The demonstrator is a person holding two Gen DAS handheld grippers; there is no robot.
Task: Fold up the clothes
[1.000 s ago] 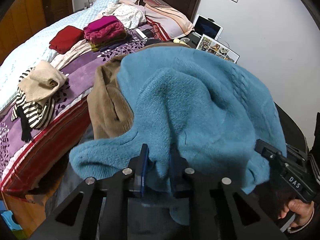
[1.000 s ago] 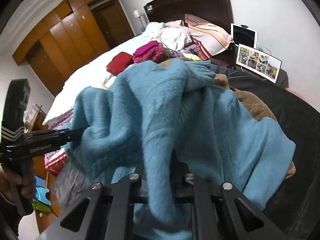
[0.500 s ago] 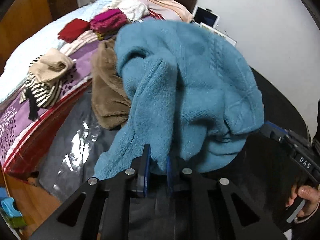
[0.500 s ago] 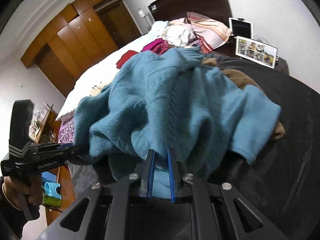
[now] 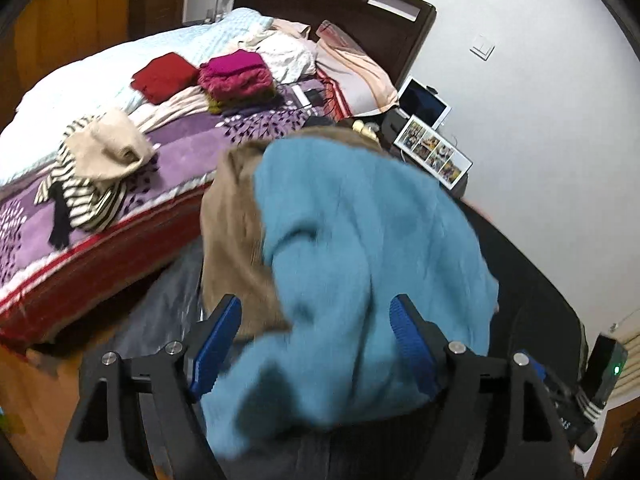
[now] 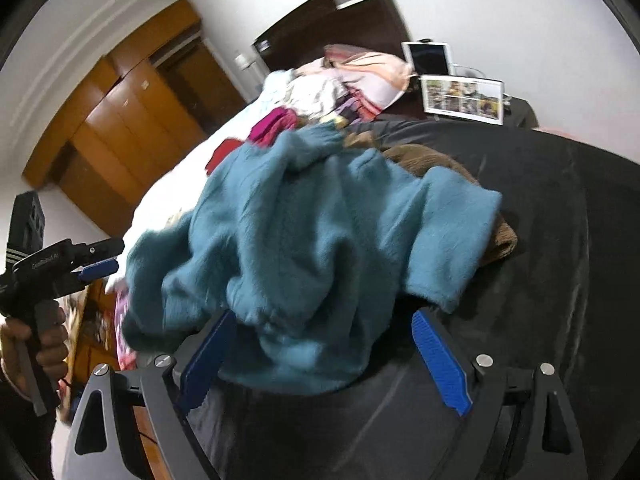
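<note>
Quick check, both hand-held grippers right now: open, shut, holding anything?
Left hand-held gripper: open, holding nothing; the teal sweater lies between its spread fingers.
Right hand-held gripper: open, holding nothing; the sweater's edge lies loose between its fingers.

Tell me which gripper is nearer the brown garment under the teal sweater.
Left, as far as I can judge. The left gripper is open, one finger beside the brown garment. The right gripper is open at the teal sweater hem, the brown beyond it.
</note>
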